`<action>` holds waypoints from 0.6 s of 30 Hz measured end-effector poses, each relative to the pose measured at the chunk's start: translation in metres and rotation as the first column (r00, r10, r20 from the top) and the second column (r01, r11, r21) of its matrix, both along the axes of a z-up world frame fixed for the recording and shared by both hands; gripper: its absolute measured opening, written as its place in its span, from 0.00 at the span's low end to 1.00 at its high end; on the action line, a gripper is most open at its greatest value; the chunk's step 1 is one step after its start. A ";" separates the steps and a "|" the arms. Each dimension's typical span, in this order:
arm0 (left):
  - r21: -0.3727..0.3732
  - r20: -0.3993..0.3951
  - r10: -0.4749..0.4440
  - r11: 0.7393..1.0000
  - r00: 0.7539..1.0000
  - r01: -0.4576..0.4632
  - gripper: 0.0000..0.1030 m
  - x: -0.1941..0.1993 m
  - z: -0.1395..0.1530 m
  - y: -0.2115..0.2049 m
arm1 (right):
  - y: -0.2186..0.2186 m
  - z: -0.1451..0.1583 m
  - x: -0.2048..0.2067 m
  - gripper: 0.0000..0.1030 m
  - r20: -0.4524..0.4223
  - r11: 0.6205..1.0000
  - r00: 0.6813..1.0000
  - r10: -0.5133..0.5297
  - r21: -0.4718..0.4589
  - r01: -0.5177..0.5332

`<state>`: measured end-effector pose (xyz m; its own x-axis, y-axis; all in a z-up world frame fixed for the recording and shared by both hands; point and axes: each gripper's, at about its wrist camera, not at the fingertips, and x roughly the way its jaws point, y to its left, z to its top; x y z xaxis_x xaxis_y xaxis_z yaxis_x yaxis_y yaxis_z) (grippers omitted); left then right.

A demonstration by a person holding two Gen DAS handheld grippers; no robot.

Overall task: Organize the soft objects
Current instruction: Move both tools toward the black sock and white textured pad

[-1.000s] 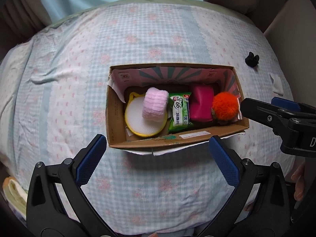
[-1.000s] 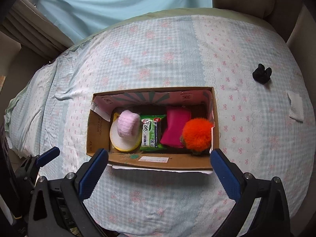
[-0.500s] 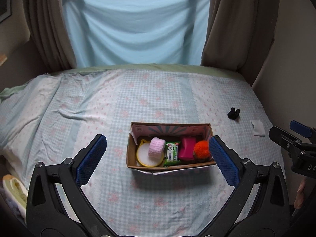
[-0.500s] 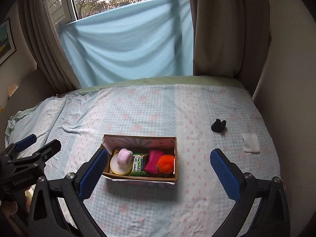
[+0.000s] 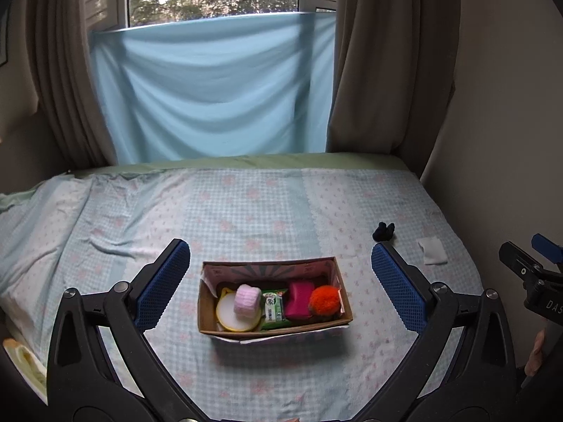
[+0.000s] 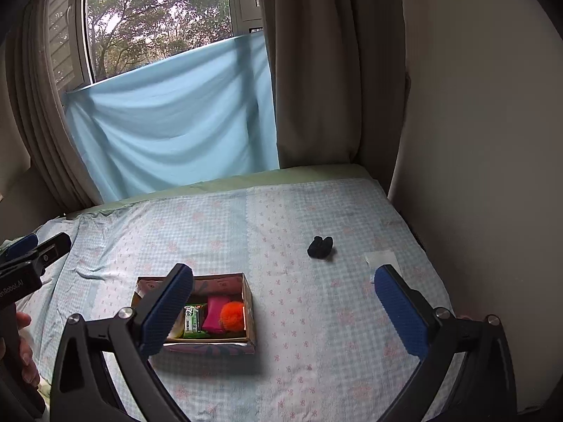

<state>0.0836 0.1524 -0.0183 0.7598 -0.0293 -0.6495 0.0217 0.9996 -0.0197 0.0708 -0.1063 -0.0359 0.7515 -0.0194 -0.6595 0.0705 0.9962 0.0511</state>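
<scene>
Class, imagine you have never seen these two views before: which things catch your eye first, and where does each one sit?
The open cardboard box on the bed draws the eye first, with its bright orange pom-pom at the right end beside a magenta sponge. A small black object lies alone on the checked sheet, beyond the box to its right. Behind the bed, a light blue cloth hangs across the window.

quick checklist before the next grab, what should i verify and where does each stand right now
1. Left gripper open, holding nothing: ok.
2. Right gripper open, holding nothing: ok.
3. Black soft item lies loose on the bed, outside the cardboard box: not ok.
4. White cloth also outside the box: not ok.
5. Orange pompom sits inside the box: ok.
6. Room left in the box: cannot tell.
</scene>
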 end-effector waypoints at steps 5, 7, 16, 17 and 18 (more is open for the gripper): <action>-0.013 0.012 -0.019 1.000 1.000 0.019 1.00 0.022 -0.001 -0.050 | -0.052 -0.007 0.022 1.00 0.004 1.000 1.000 0.014 -0.005 -0.014; -0.012 0.013 -0.015 1.000 1.000 0.015 1.00 0.033 -0.003 -0.074 | -0.075 -0.014 0.035 1.00 -0.004 1.000 1.000 0.015 -0.007 -0.015; -0.064 -0.066 -0.068 0.996 0.995 0.064 1.00 0.118 -0.064 -0.183 | -0.174 -0.093 0.115 1.00 -0.094 0.999 0.995 -0.022 -0.026 0.019; -0.074 -0.073 -0.078 0.995 0.994 0.073 1.00 0.130 -0.076 -0.194 | -0.183 -0.106 0.125 1.00 -0.107 0.999 0.994 -0.022 -0.027 0.019; -0.083 -0.078 -0.090 0.993 0.993 0.083 1.00 0.142 -0.088 -0.205 | -0.192 -0.120 0.134 1.00 -0.119 0.999 0.993 -0.023 -0.028 0.020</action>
<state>0.2255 -0.0523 -0.1064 0.6965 -0.1464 -0.7025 0.1029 0.9892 -0.1042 0.2050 -0.2987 -0.1562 0.6668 -0.0534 -0.7433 0.0959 0.9953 0.0145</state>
